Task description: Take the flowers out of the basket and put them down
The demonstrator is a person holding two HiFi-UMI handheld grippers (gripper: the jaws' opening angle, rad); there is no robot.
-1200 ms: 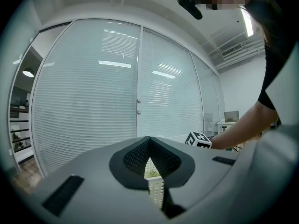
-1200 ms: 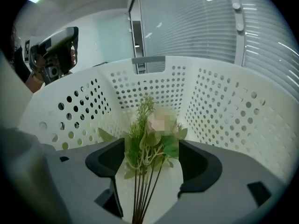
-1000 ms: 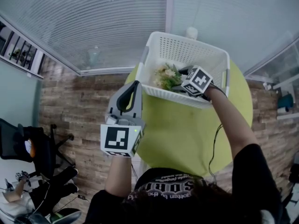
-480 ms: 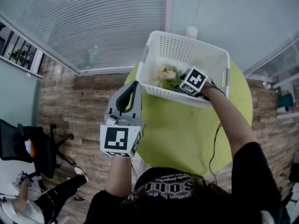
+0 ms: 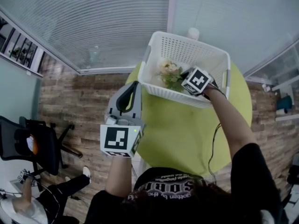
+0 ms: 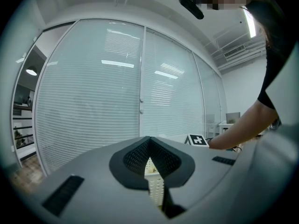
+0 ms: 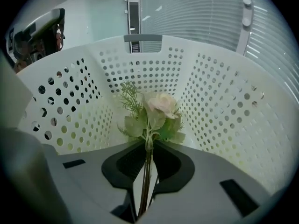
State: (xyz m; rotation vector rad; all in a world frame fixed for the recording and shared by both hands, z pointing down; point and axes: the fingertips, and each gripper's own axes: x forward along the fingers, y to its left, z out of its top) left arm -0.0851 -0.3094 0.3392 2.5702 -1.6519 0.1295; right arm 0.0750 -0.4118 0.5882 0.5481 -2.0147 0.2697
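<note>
My right tool (image 7: 148, 148) is closing on the stems of the flowers (image 7: 158, 107) and pinches them between its pads, inside the white basket (image 7: 224, 101) at the far edge of the green bench (image 5: 187, 134). My left tool (image 6: 150, 143) is pressed together, holding nothing, in the air off the bench's left edge.

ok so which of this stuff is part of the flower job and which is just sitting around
In the job: flowers; white basket; right gripper, jaws closing on the stems; green table.
Just around: left gripper, shut and empty; black chair; blinds.
</note>
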